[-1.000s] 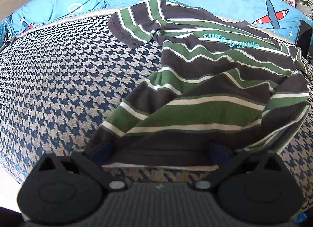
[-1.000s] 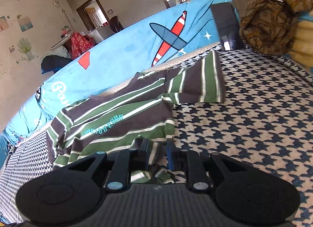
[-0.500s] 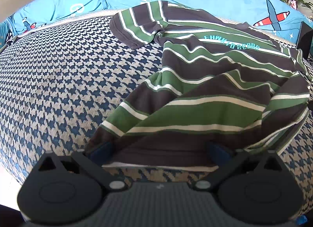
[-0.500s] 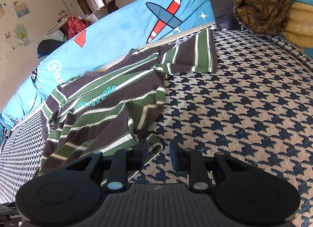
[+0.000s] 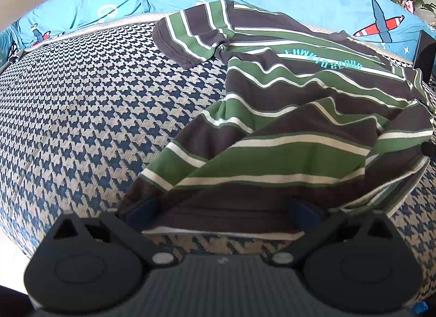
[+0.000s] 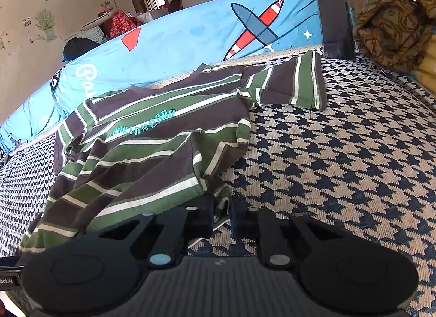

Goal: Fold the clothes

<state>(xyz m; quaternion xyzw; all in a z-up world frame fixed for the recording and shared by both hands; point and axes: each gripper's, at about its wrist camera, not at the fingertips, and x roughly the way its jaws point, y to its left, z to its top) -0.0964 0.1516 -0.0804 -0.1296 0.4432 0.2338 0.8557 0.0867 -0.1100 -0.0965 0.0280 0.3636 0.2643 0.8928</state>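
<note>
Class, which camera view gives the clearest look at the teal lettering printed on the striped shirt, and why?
The left wrist view: the teal lettering on the striped shirt lies nearly flat and unbroken, though upside down. In the right wrist view the lettering is seen at a slant, curving over a wrinkle, so it is harder to read.

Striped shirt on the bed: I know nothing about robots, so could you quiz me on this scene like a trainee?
1. True or false: the green, brown and white striped T-shirt lies on a blue and beige houndstooth cover.
2. Which tool pinches the shirt's hem? A: left tool. B: right tool. C: neither.
3. Fill in: the shirt's chest lettering is ___ in colour.

Key: 1 true. 2 B; its jaws have just closed on the fabric, while the left stands open. 3 turquoise.
</note>
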